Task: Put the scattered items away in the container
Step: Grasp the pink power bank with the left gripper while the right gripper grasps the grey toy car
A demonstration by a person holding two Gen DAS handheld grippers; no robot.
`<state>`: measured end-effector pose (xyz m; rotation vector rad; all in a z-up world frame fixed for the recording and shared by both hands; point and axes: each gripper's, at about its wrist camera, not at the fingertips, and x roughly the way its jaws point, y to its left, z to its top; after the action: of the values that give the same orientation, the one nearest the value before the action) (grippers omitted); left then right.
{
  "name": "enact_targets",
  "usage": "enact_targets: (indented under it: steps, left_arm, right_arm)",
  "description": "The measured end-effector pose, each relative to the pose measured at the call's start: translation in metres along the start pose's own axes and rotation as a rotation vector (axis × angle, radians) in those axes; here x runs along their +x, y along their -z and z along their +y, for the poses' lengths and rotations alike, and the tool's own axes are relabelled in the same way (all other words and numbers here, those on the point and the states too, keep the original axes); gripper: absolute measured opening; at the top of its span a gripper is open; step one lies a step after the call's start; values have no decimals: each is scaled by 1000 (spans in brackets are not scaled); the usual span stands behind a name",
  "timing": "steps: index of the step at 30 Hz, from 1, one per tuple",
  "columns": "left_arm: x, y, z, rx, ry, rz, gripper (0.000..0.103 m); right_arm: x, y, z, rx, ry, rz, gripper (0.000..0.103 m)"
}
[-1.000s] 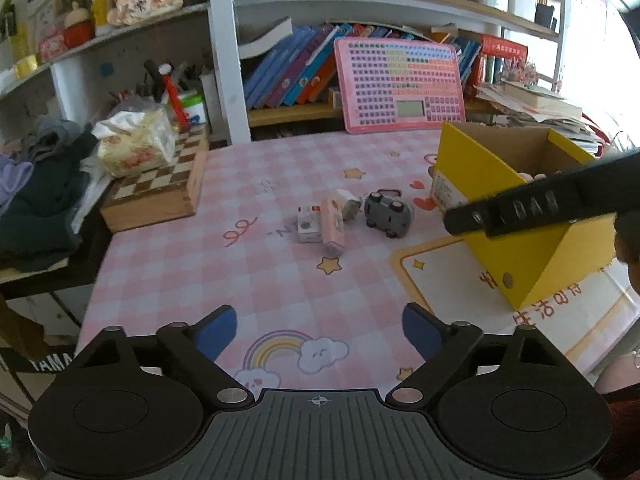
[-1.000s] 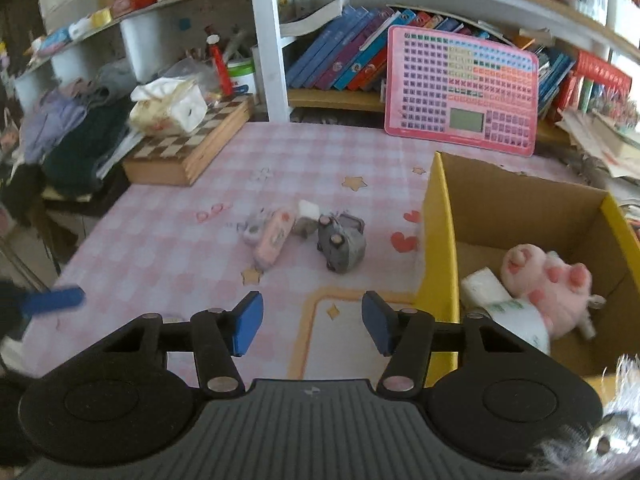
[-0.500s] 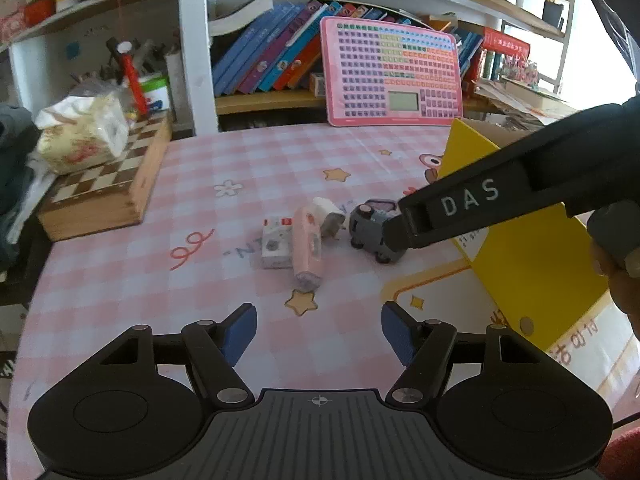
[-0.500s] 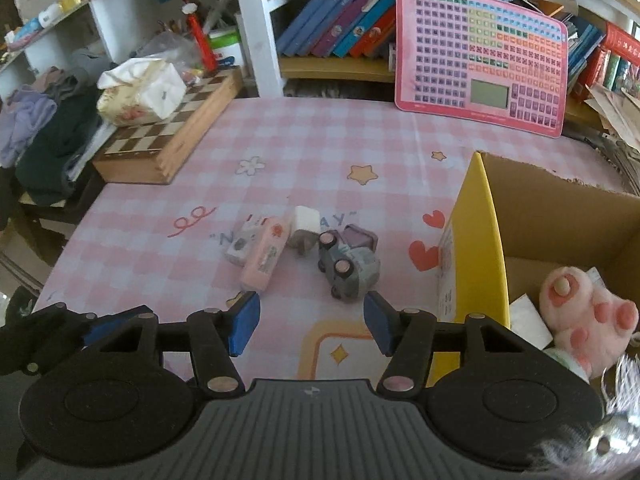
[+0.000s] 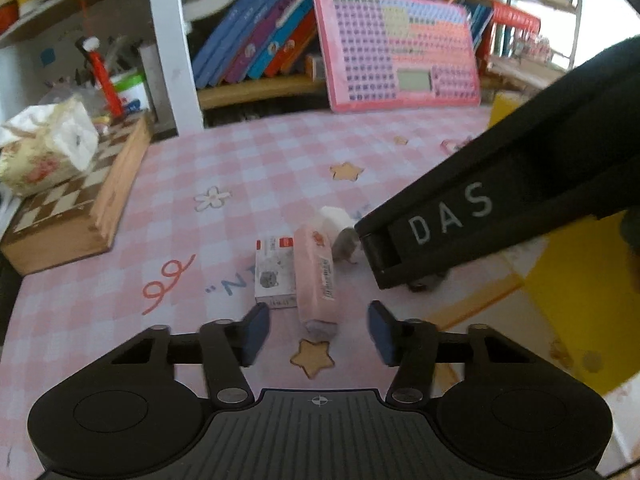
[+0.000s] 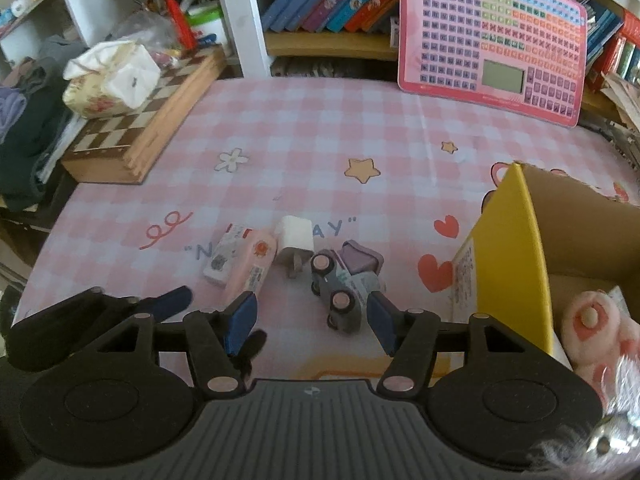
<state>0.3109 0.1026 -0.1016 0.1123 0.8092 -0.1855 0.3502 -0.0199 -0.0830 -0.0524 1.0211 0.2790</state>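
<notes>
I am bringing both tools down on the small cluster in the middle of the pink checked tablecloth [image 6: 304, 128], one item per hand so two can go over in a single trip. The left gripper [image 5: 316, 330] is narrowing its jaws around the near end of the pink eraser-like bar [image 5: 316, 276], which is lying at my twelve o'clock with nothing pressing on it yet — the pads are flanking it, not touching. Just beside the bar at its nine o'clock is the small white printed box [image 5: 275, 276], and at its one o'clock the white charger plug [image 5: 336, 218]. The right gripper [image 6: 312, 320] is opening its jaws a little, moderately wide, to straddle the grey toy car [image 6: 346, 288], which is lying tipped with its wheels showing, at its one o'clock. The yellow cardboard box [image 6: 516, 248] is standing at three o'clock from the car, near enough for a short carry, and a pink plush toy [image 6: 600, 332] is already lying inside. In the left view the right tool's black body is hiding most of the car.
</notes>
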Motion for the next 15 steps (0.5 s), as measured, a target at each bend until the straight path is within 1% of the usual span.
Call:
enact_targets:
  steps: [5, 8, 10, 11, 12, 13, 15]
  left_arm:
    - [10, -9, -2, 25, -17, -12, 48]
    - [15, -13, -8, 64, -49, -10, 46]
    - [19, -15, -11, 92, -75, -11, 42]
    - [21, -15, -12, 105, -82, -8, 41]
    - [23, -15, -12, 114, -83, -1, 33]
    - [26, -15, -12, 118, -76, 6, 24]
    - [25, -13, -10, 115, -59, 5, 23]
  right_arm:
    - [23, -8, -8, 23, 40, 55, 59]
    - [32, -11, -12, 41, 49, 73, 58]
    - [37, -13, -13, 48, 47, 89, 57]
    - [40, -13, -14, 49, 46, 97, 55]
    - [42, -14, -14, 50, 46, 102, 51]
    - [44, -14, -15, 53, 46, 106, 50]
    - [47, -14, -18, 62, 39, 116, 44]
